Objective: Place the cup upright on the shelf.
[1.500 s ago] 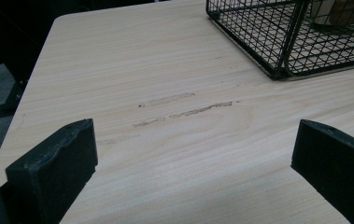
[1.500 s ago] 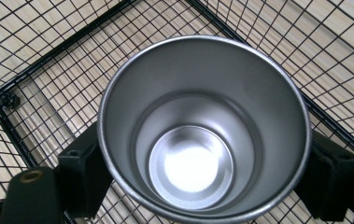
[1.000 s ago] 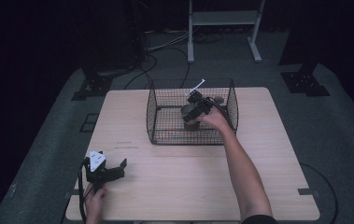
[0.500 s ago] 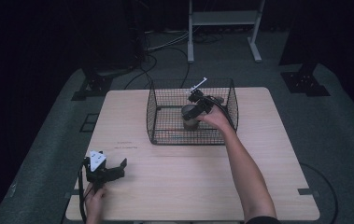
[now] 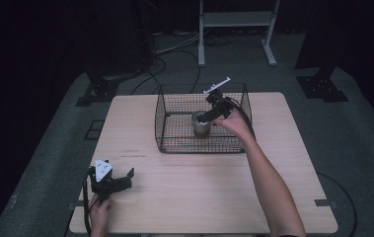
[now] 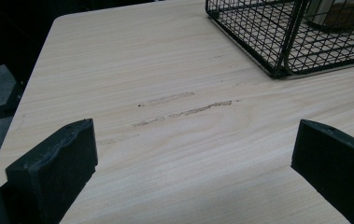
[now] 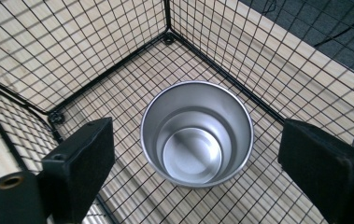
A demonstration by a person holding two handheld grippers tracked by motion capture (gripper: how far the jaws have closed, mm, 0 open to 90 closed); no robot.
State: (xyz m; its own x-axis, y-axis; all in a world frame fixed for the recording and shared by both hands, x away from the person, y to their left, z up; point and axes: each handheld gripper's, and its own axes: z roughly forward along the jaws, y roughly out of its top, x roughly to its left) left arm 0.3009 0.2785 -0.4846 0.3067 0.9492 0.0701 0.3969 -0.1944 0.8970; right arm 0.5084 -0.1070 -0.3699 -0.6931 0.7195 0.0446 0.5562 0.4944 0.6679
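dark floor and cables surround one pale wooden table (image 5: pixel 199 197), which carries the whole setup.

placement:
- one black wire basket (image 5: pixel 174 143) sits at the far middle of the table, open at the top, so a tool can reach in from above.
- one steel cup (image 5: pixel 200 124) stands upright on the basket floor, near the basket's centre and apart from all walls. in the right gripper view the cup (image 7: pixel 197 133) is empty, mouth up.
- the right gripper (image 5: pixel 209 116) hangs above the cup inside the basket, pointing down. its jaws are spread wide, one on each side of the rim and clear of it, pinching nothing. this pose suits either a release or a coming grasp; which one cannot be told.
- the left gripper (image 5: pixel 118 180) rests low at the near left of the table, well apart from the basket. its jaws are spread and empty, likely parked to keep clear of the work.

count: one table, one basket, one cup, two grippers, two hands. faint scuff marks (image 6: pixel 184 108) show on the wood ahead of the left gripper.
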